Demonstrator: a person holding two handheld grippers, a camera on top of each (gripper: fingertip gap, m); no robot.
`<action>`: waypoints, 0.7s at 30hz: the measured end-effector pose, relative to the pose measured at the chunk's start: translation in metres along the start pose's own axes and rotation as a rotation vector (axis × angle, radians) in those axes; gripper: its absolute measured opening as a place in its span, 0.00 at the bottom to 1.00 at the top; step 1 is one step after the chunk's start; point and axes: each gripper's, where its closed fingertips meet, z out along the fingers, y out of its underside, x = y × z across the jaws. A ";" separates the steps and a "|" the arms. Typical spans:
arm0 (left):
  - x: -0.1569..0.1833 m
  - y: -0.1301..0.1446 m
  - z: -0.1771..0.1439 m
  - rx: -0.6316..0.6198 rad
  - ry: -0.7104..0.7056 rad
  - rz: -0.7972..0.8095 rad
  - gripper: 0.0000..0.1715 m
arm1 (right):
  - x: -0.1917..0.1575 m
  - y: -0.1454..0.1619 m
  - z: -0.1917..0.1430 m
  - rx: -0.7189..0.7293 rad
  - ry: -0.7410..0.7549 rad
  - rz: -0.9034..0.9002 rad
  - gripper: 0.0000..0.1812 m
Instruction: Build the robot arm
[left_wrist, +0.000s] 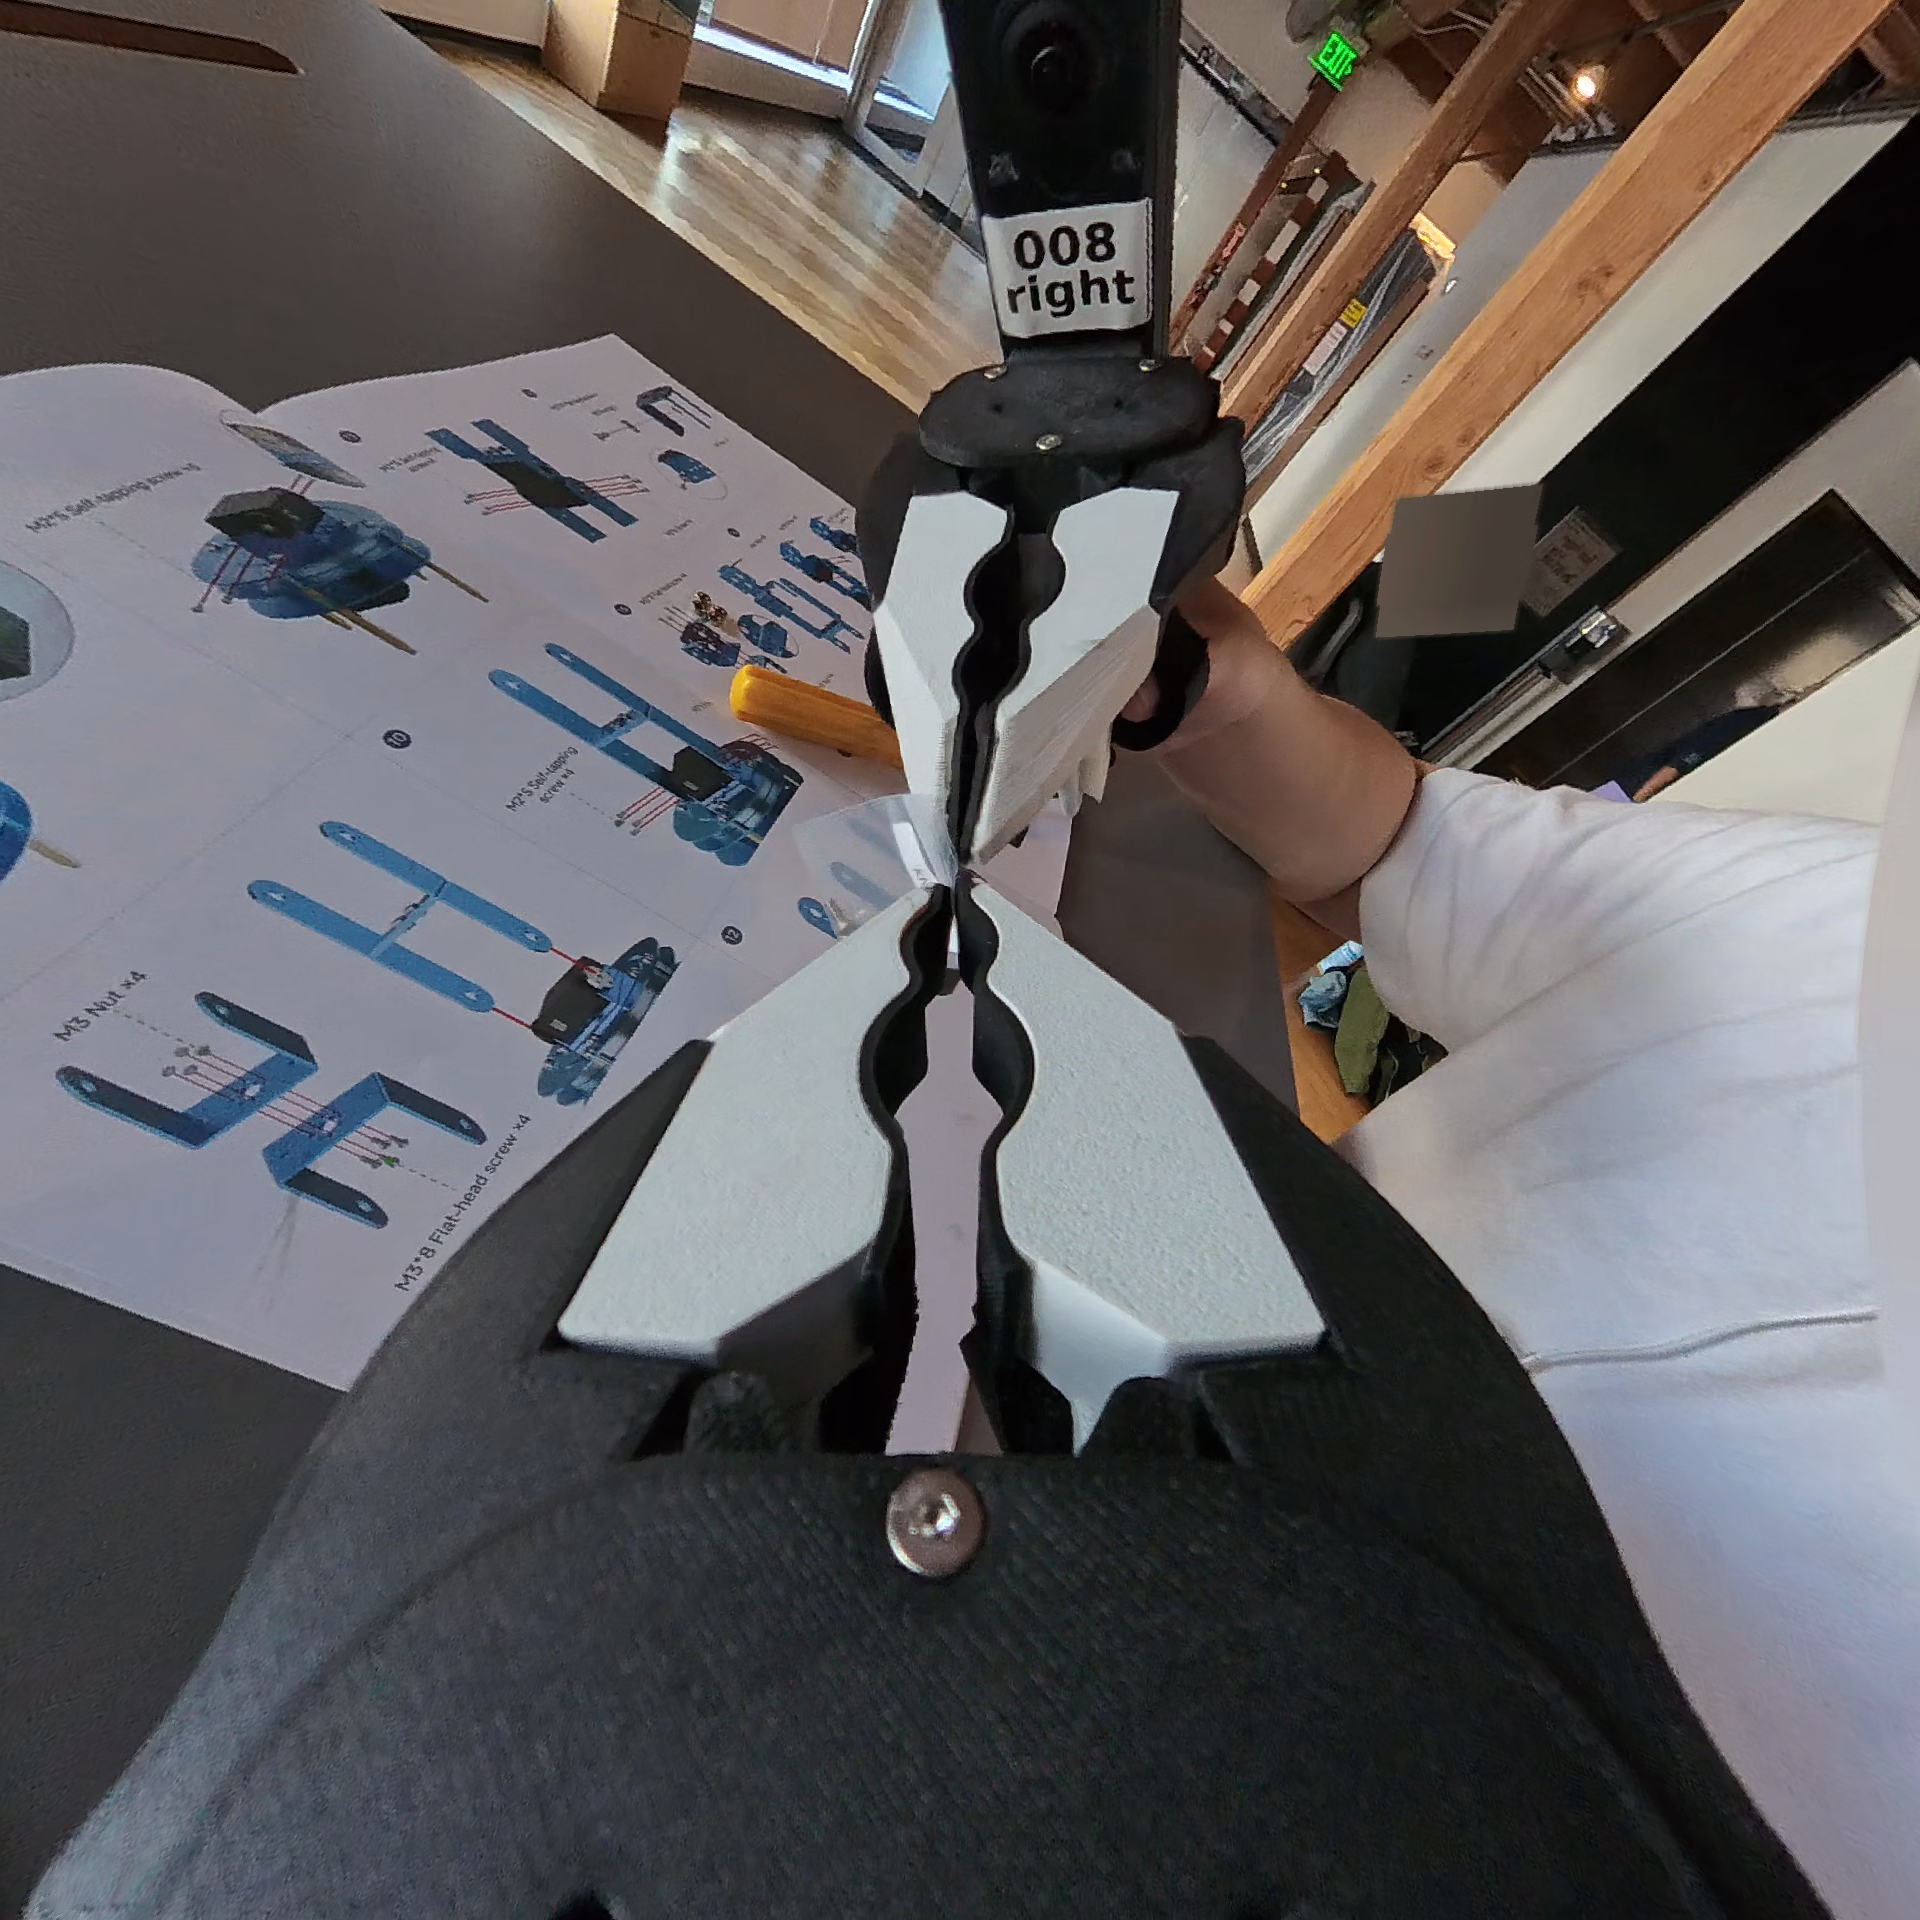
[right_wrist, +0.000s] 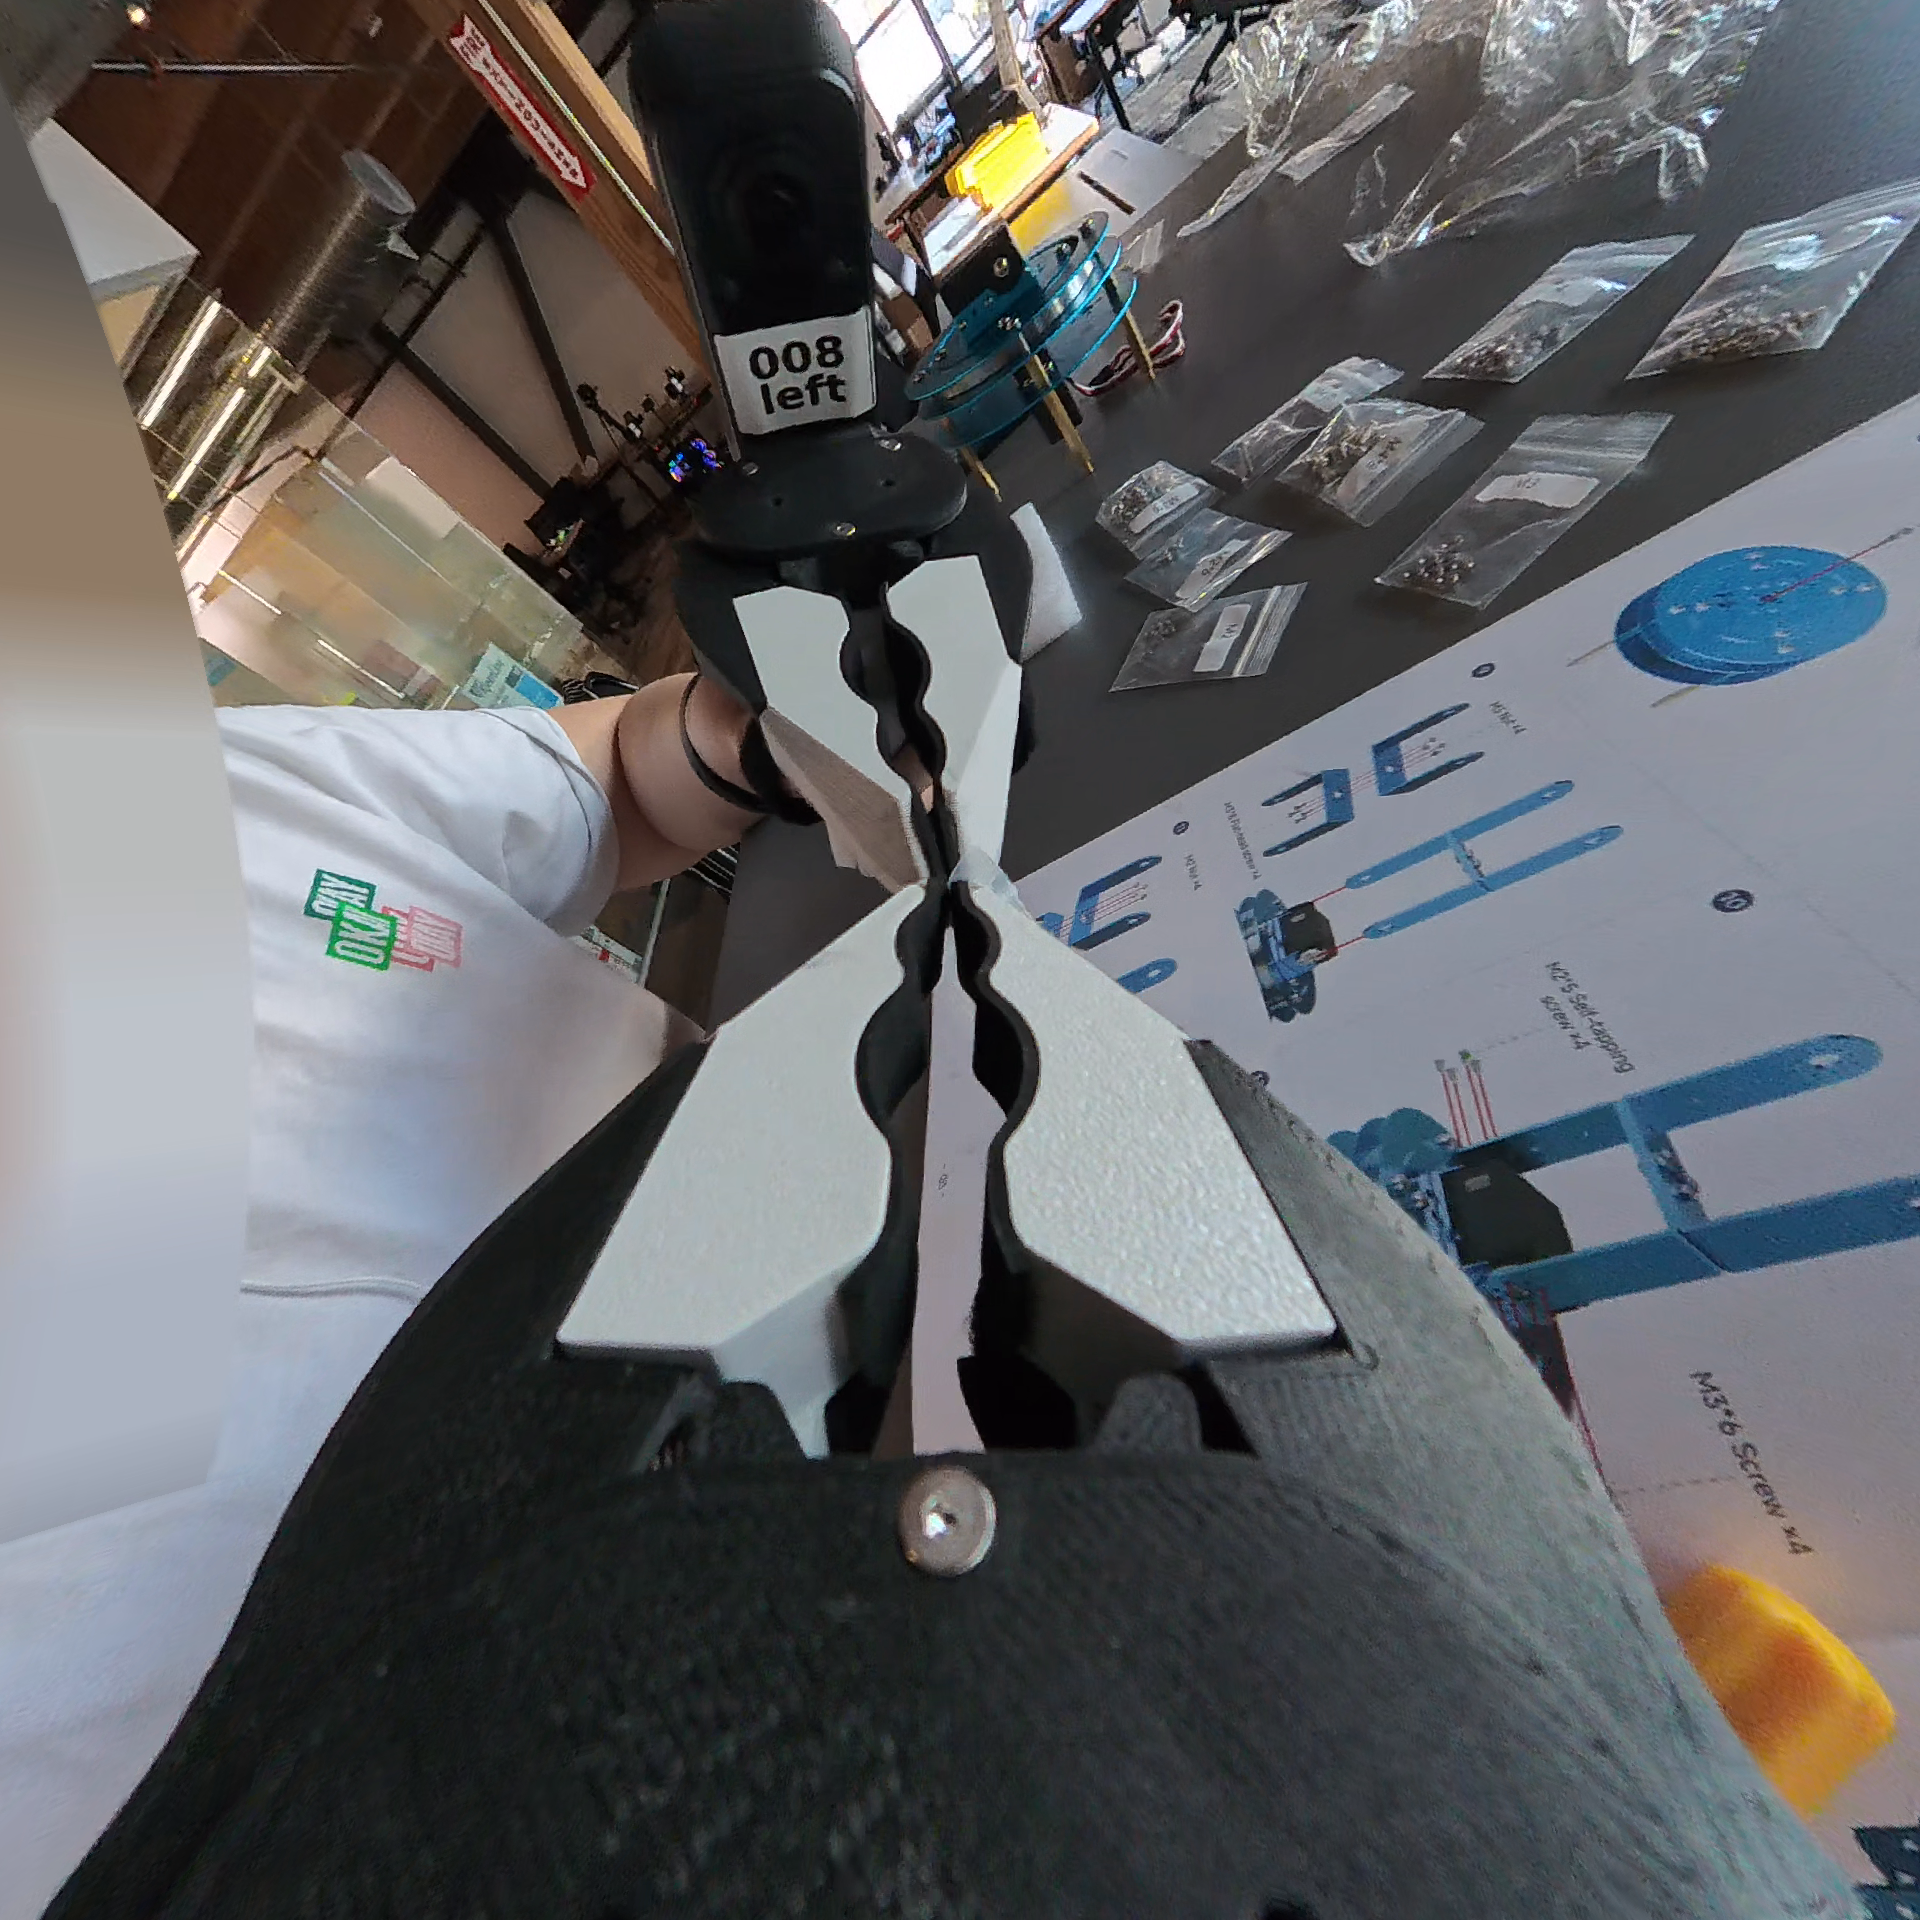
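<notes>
White, wavy-edged fingers with black pads meet tip to tip here: the left gripper (left_wrist: 951, 914) and the right gripper (left_wrist: 961, 831) face each other head-on, and both are pinched nearly closed on a small clear plastic bag (left_wrist: 883, 847) caught between their tips. In the right wrist view the same meeting shows, the right gripper (right_wrist: 948, 904) closed to a thin slit and the left gripper (right_wrist: 940, 857) coming at it from above, with a sliver of the bag (right_wrist: 982, 868) poking out just to the right of the tips.

Behind the right gripper's fingers, a bare hand (left_wrist: 1195, 665) wraps its black handle, the forearm bent back toward a white sleeve (left_wrist: 1558, 935). Behind the left gripper's fingers, the other hand (right_wrist: 717, 758) grips its handle, a dark band round the wrist, the white shirt (right_wrist: 416, 935) filling the space to the left of the tips.

Beneath and beside the fingers lies an open instruction sheet (left_wrist: 343, 831) printed with blue bracket drawings, spread on a dark table (left_wrist: 208, 260). An orange tool handle (left_wrist: 810, 712) lies on the sheet just beyond the right gripper's fingers. Farther off, past the left gripper in the right wrist view, several small clear bags of screws (right_wrist: 1382, 447) lie in rows on the table, and a round blue acrylic base (right_wrist: 1018, 332) on brass standoffs stands near them.
</notes>
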 end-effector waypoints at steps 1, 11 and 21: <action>-0.001 0.000 0.000 0.001 -0.005 0.002 0.00 | 0.000 0.001 0.001 -0.006 -0.001 0.006 0.00; -0.009 0.006 0.004 -0.037 -0.115 0.099 0.00 | 0.011 0.003 0.000 -0.009 0.053 0.033 0.00; -0.012 0.008 0.005 -0.060 -0.167 0.157 0.00 | 0.011 0.009 0.003 -0.040 0.059 0.063 0.00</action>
